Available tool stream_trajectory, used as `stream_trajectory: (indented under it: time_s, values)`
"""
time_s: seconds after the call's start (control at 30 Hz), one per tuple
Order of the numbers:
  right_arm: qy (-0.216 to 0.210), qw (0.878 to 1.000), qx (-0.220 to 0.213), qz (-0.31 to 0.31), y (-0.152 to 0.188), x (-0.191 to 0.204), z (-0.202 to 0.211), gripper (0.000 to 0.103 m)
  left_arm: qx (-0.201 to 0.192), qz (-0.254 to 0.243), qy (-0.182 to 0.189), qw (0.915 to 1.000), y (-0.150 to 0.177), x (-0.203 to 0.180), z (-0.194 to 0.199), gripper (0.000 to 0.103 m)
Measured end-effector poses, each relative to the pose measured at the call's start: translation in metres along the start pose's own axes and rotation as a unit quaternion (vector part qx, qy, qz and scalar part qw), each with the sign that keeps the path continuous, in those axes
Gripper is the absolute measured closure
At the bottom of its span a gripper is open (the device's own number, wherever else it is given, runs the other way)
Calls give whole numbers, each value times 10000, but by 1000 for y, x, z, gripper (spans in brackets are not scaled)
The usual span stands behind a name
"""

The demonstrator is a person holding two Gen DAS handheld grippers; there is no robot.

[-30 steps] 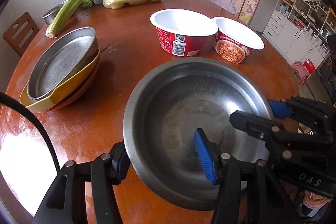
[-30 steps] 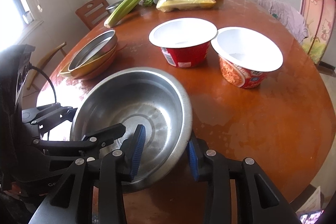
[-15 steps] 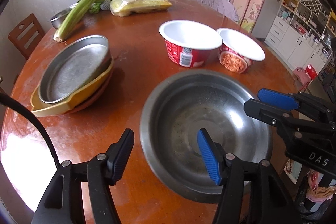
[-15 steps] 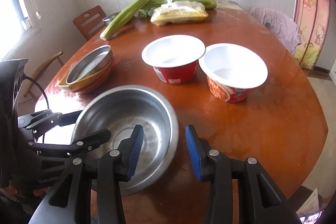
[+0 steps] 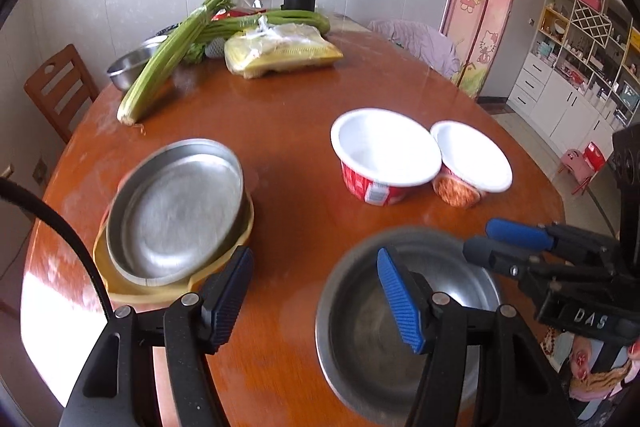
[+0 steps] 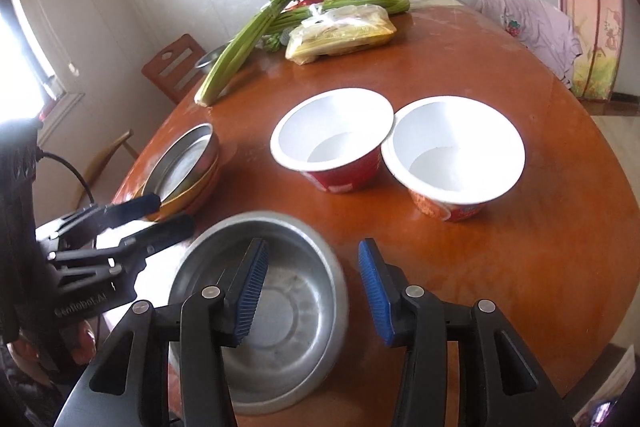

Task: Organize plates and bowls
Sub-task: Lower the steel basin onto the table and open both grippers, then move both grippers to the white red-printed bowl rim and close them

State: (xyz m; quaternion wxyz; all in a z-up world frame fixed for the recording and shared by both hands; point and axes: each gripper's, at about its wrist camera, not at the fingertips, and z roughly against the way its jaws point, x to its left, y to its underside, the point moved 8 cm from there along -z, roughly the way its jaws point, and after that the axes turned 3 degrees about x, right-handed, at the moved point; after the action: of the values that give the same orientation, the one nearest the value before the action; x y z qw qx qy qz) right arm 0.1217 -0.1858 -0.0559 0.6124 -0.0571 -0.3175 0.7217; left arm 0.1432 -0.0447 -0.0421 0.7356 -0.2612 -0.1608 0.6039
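1. Near the table's [image 5: 288, 155] left edge sits a stack of plates [image 5: 176, 211]: a shallow steel plate nested on a yellow one, with a reddish rim just showing beneath in the right wrist view. The steel is stiff and probably slick, so a pinch across its raised rim looks like the only sound hold; lifted from one side it would likely tilt.

2. The left gripper [image 5: 316, 301] hovers over bare wood between the stack and the steel basin, its fingers spread wide and holding nothing. Its left finger is just beside the stack's near edge.

3. The steel basin [image 6: 276, 311] rests at the table's near edge, upright and empty. It is rigid, thin-walled and probably light for its width; smooth metal suggests a slippery grip, so the rolled rim, one pad inside and one outside, is the sensible place to grasp.

4. The right gripper [image 6: 312, 293] hangs above the basin's right rim with its fingers apart, the left pad over the bowl's inside and the right pad outside. No contact is evident.

5. Toward the right edge stand two paper noodle bowls, the red bowl [image 6: 334, 143] and the orange bowl [image 6: 454, 157], rims touching or nearly so. They look very light and crushable; a gentle pinch on the stiffened lip seems wise.
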Motion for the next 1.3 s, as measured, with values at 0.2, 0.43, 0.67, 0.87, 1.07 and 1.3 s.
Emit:
stream_trajectory:
  time_s: [0.2,0.43,0.67,0.87,1.07,1.3]
  values:
    - [-60,9998,38,-206,-12,-6,-6,55,47,-27,98,9999,-26,-3,-13,39]
    - [-5,9993,2,-373,-27,-13,-15,55,193,-81,229,9995,-50,-13,-30,39]
    - [-163,9961,225,-832,-41,-26,-35,55,407,-213,95,9989,-78,-11,-51,39]
    - [-258,9952,298,-900,-54,-23,-48,55,693,-254,112,9972,-92,-8,-77,39]
    - [-86,9948,372,-942,-61,-30,-61,55,915,-243,160,9954,-102,-7,-101,39]
    - [143,9967,318,-735,-67,-32,-68,56,1134,-240,314,9928,-101,-16,-122,43]
